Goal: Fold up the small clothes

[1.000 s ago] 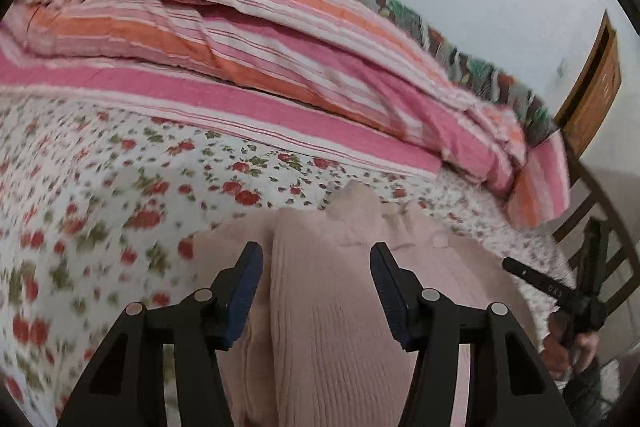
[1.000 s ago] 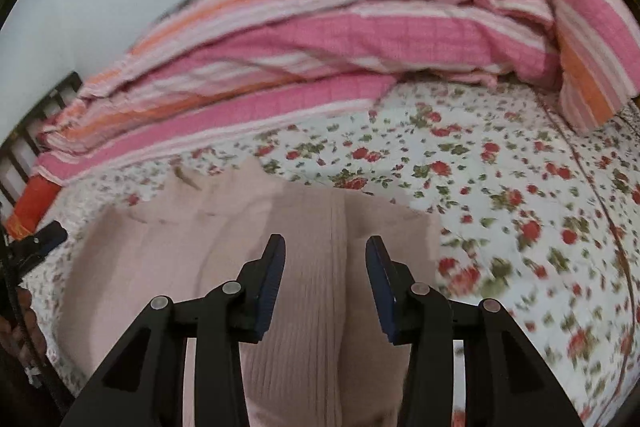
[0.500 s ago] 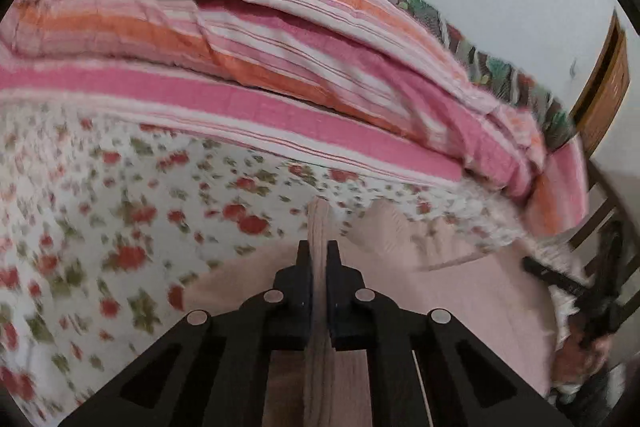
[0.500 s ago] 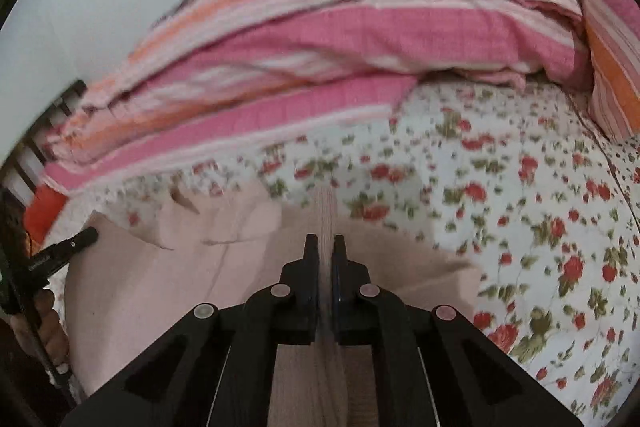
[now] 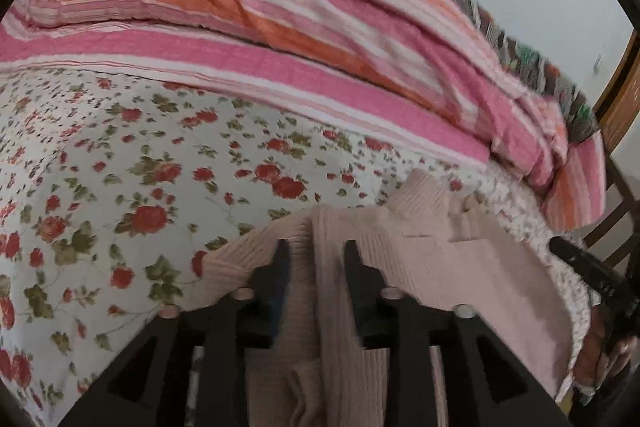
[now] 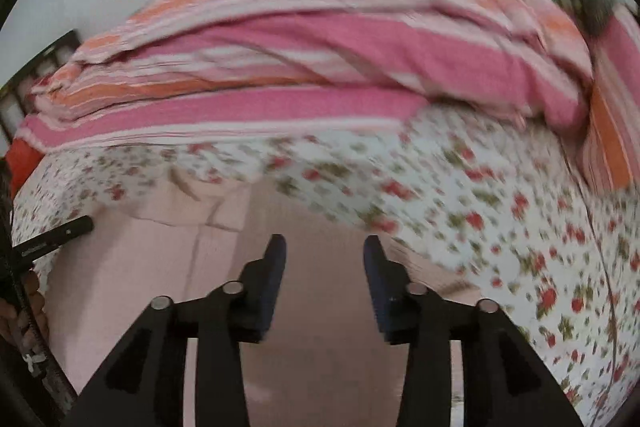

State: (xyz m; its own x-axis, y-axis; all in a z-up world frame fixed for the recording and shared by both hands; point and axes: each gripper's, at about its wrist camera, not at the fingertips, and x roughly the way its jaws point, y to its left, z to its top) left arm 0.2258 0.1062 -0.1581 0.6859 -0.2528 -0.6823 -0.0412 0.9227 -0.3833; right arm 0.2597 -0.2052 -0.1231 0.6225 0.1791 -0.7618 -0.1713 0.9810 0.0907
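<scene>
A pale pink ribbed knit sweater (image 5: 460, 259) lies on the floral bedsheet (image 5: 120, 167). My left gripper (image 5: 314, 251) is open, and a raised fold of the sweater stands loose between its fingers. My right gripper (image 6: 324, 247) is open and empty just above the sweater (image 6: 160, 267), which lies flat under it. The sheet (image 6: 500, 227) also shows in the right wrist view, which is blurred. Each view shows the other gripper's tip at its edge.
A pink, orange and white striped quilt (image 5: 280, 27) is bunched along the far side of the bed, also in the right wrist view (image 6: 320, 67). A wooden headboard (image 5: 620, 99) and chair rails stand at the right. A white wall is behind.
Both grippers were open, shut on a sweater fold half a second ago, and have opened again. The sweater has shifted.
</scene>
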